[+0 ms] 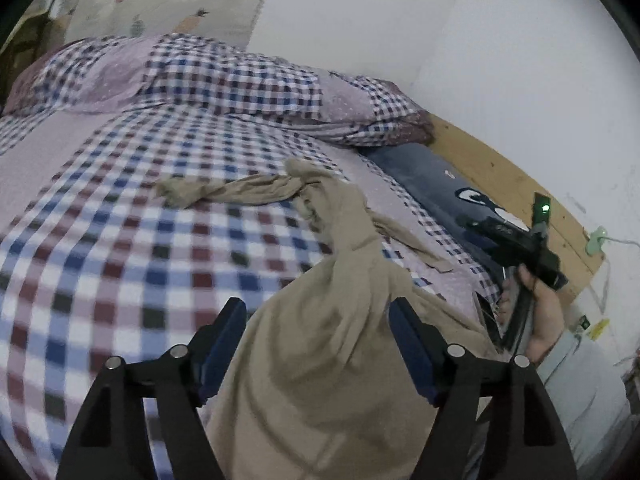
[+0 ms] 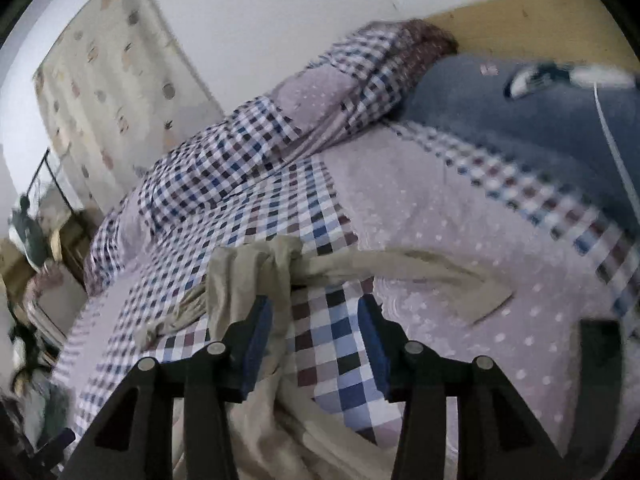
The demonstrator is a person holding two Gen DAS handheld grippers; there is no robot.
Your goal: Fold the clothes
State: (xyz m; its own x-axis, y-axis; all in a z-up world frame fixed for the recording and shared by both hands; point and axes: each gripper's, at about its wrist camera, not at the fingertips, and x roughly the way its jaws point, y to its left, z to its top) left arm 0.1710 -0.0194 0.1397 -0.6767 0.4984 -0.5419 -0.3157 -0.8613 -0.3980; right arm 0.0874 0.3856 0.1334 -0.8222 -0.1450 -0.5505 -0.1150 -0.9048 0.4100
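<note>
While a beige garment [image 1: 320, 340] is lying crumpled on a checked bedsheet [image 1: 120, 248], two handheld grippers are hovering over the bed. Seen from the left wrist camera, the left gripper [image 1: 318, 320] is standing wide open, its blue-padded fingers [image 1: 224, 344] spread to either side of a raised bunch of the beige cloth; the fabric is rising between the jaws, but they are not closing on it. One twisted sleeve or leg of the garment [image 1: 224, 192] is stretching away across the sheet towards the left, and another thin strip is trailing towards the right edge of the bed. A folded checked quilt [image 1: 224, 80] is lying along the far side against a white wall [image 1: 440, 40], with a dark blue pillow [image 1: 432, 176] beside a wooden headboard [image 1: 500, 184]. At the right, a person's hand [image 1: 540, 312] is gripping the black handle of the other tool.

From the right wrist camera, the right gripper [image 2: 316, 340] is also standing open and holding nothing. Its left finger [image 2: 256, 344] is overlapping a fold of the beige garment [image 2: 256, 280], while bare checked sheet [image 2: 332, 336] is showing between the jaws. A patterned curtain [image 2: 104, 92] is hanging in the background.
</note>
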